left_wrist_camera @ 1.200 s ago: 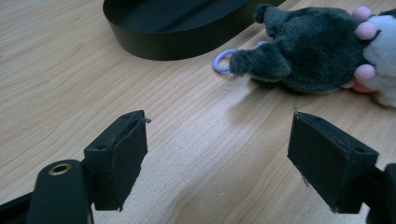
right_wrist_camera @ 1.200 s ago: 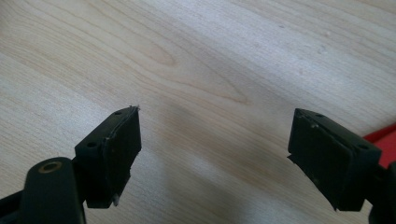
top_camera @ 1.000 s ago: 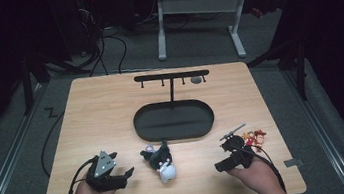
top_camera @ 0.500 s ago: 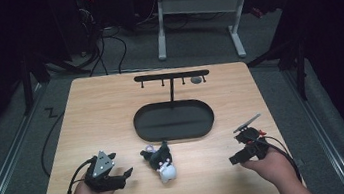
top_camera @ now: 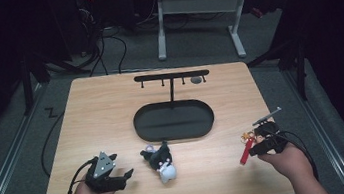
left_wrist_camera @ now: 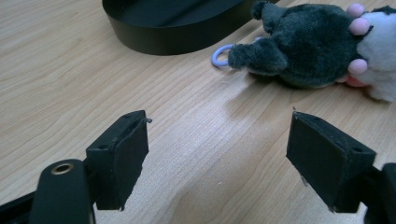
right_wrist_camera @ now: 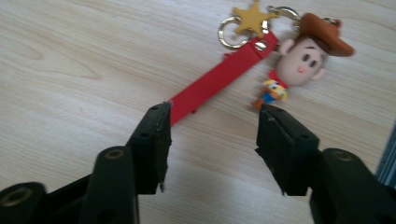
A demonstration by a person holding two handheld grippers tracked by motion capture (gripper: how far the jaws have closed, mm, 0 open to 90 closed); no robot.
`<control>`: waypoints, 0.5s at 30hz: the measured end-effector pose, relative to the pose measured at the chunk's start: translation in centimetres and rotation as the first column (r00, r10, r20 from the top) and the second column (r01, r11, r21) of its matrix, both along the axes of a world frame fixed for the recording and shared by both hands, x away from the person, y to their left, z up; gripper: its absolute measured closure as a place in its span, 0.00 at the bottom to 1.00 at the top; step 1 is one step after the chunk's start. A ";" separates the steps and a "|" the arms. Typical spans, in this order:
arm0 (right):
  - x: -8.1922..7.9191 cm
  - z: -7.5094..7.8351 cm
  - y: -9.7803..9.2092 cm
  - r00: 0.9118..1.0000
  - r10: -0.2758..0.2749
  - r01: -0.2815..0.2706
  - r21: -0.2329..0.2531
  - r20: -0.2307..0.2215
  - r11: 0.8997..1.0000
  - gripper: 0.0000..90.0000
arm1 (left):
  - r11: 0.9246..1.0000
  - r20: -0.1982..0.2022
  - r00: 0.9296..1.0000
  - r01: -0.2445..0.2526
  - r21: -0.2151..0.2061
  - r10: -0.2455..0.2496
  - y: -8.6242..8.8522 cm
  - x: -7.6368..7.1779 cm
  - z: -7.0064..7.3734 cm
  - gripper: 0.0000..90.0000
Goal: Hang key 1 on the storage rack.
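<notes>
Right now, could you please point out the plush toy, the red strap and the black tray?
plush toy (left_wrist_camera: 308, 51): left gripper view, dark grey body.
red strap (right_wrist_camera: 219, 81): right gripper view, mid-length.
black tray (top_camera: 175, 133): high view, near rim.

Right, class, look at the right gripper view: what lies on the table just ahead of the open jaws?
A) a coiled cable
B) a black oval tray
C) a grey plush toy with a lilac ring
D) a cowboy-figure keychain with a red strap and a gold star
D: the right gripper, jaws apart, faces a cowboy-figure keychain with its red strap and gold star flat on the wooden table.
</notes>
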State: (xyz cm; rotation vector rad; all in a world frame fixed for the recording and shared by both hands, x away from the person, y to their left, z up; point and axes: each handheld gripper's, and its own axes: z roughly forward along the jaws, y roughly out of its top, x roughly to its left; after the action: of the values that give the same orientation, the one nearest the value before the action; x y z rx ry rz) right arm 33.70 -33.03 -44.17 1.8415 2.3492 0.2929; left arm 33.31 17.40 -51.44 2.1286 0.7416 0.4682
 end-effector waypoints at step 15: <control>2.8 -1.4 -1.9 0.996 -0.094 0.094 -0.026 0.007 0.995 0.61 | 1.000 -0.006 1.000 0.008 -0.002 -0.008 0.1 -0.1 0.1 0.24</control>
State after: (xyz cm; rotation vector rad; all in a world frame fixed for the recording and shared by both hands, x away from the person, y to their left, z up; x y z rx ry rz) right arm 36.50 -34.92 -45.54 1.9293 2.2428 0.2552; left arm 33.19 17.51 -51.39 2.1317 0.7362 0.4562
